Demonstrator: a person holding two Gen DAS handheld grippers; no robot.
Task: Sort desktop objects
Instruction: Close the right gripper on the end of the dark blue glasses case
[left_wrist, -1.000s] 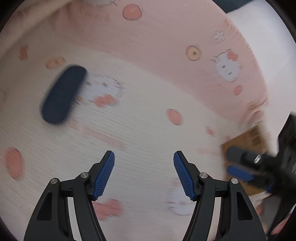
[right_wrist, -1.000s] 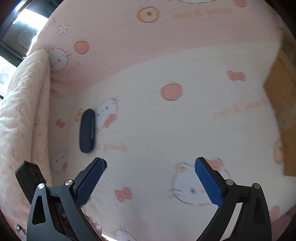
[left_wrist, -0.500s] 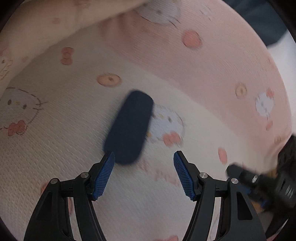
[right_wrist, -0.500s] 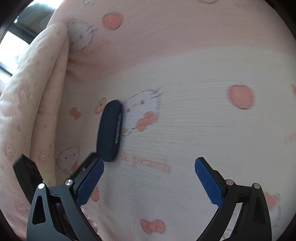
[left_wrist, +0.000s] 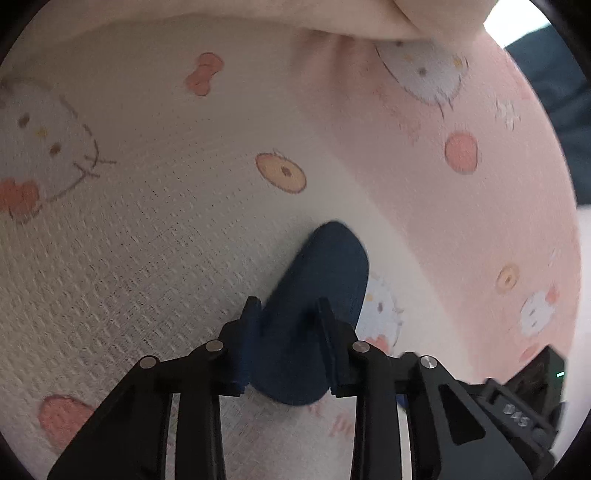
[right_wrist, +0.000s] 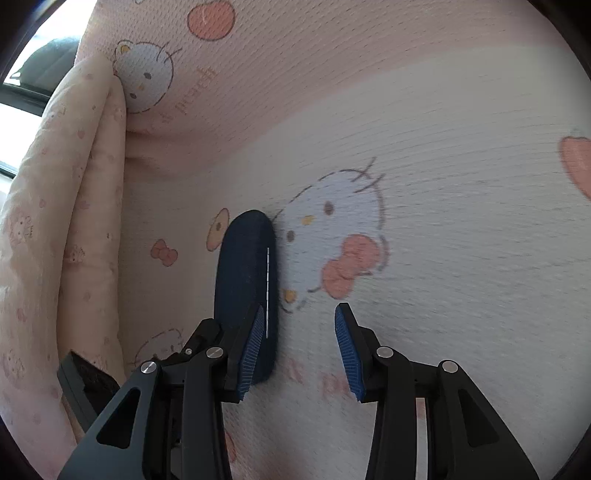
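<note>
A dark blue oblong case (left_wrist: 314, 314) lies on a bed sheet (left_wrist: 147, 240) printed with cartoon cats, near the sheet's pink border. The left tool (left_wrist: 286, 343) is closing around its near end, pads against its sides. The right tool (right_wrist: 301, 350), also closing, grips nothing; the case sits just outside its left finger (right_wrist: 251, 350).

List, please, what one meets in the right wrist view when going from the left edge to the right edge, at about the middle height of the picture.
Folded quilt → small pink bow print → dark blue case → cat face print with a pink bow → plain cream sheet.
</note>
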